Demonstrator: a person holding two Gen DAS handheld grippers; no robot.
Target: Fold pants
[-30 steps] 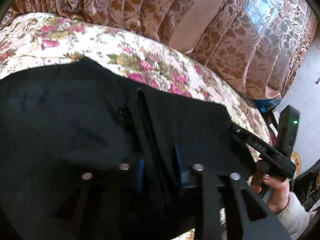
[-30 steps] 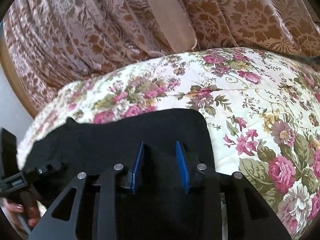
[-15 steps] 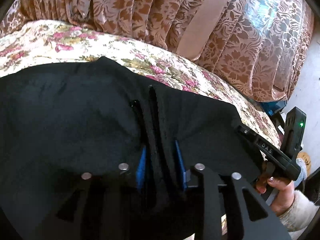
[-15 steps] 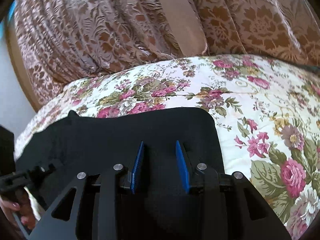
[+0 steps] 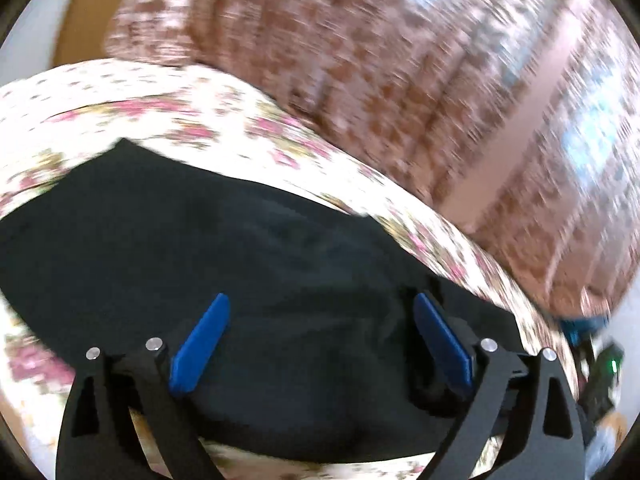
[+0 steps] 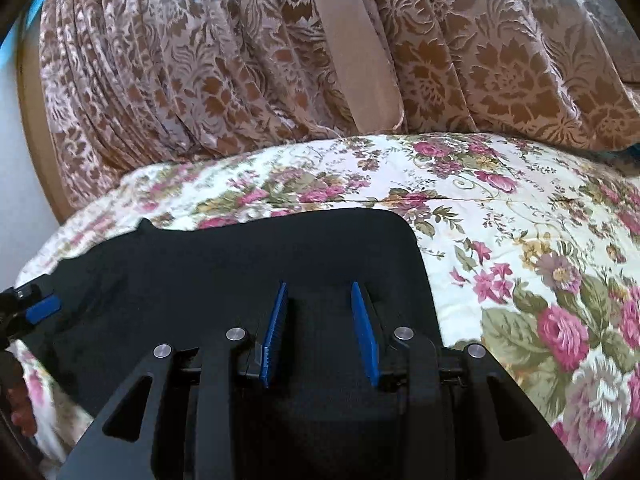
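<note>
The black pants (image 5: 260, 264) lie folded in a flat dark block on the floral bedspread (image 5: 120, 120). My left gripper (image 5: 320, 312) is open wide just above the pants, its blue pads spread and empty. In the right wrist view the pants (image 6: 240, 260) fill the lower left, with a rounded corner at the far right. My right gripper (image 6: 318, 300) hovers over that end with its blue pads a small gap apart; black cloth fills the gap, and a grip cannot be told. The left gripper (image 6: 32, 308) shows at the left edge.
A brown patterned curtain (image 6: 280, 60) hangs behind the bed. The bedspread (image 6: 540, 260) extends to the right of the pants. The bed edge runs close on the right in the left wrist view, with dark gear (image 5: 600, 372) beyond it.
My left gripper has let go of the fold of cloth it pinched and opened wide, swinging left with heavy blur. The right gripper has barely moved.
</note>
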